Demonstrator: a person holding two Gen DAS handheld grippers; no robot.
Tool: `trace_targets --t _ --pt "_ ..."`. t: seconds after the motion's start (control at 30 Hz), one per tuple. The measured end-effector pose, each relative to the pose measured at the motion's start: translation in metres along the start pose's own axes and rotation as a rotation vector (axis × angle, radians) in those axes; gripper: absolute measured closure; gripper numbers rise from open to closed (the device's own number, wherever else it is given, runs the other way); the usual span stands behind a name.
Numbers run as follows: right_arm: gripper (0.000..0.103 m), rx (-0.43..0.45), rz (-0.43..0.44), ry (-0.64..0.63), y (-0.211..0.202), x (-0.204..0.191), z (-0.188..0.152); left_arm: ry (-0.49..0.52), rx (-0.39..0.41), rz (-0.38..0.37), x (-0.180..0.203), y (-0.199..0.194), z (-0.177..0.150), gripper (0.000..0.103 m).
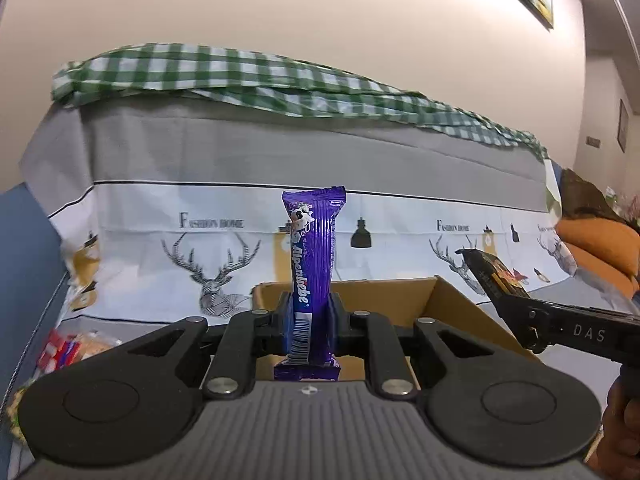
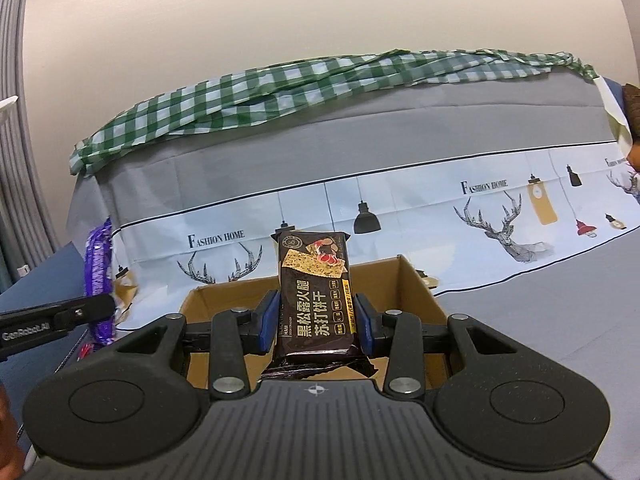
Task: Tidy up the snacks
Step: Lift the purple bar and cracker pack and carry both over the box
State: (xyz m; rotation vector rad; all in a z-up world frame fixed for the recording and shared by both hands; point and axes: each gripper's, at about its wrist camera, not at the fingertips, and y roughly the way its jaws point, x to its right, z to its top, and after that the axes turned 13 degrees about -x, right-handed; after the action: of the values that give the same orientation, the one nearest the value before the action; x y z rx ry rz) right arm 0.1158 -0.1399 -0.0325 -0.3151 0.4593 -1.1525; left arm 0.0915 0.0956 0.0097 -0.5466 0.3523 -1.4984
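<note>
My left gripper (image 1: 310, 312) is shut on a purple Alpenliebe candy pack (image 1: 314, 264), held upright above an open cardboard box (image 1: 448, 300). My right gripper (image 2: 316, 320) is shut on a black cracker packet (image 2: 316, 292) with Chinese lettering, held upright over the same cardboard box (image 2: 416, 288). The right gripper with the cracker packet (image 1: 496, 272) shows at the right of the left wrist view. The left gripper's arm (image 2: 56, 316) and the purple pack (image 2: 98, 268) show at the left of the right wrist view.
A sofa under a grey and white deer-print cover (image 1: 240, 152) stands behind the box, with a green checked cloth (image 1: 224, 72) along its top. Loose snack packets (image 1: 68, 350) lie at the left. Orange cushions (image 1: 600, 248) sit at the right.
</note>
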Motion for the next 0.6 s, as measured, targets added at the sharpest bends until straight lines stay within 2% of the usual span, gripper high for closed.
trace_targets --t 0.6 --pt "0.062 0.002 -0.074 0.014 0.008 -0.006 0.002 0.058 -0.023 -0.081 0.028 0.016 -0.006 0.085"
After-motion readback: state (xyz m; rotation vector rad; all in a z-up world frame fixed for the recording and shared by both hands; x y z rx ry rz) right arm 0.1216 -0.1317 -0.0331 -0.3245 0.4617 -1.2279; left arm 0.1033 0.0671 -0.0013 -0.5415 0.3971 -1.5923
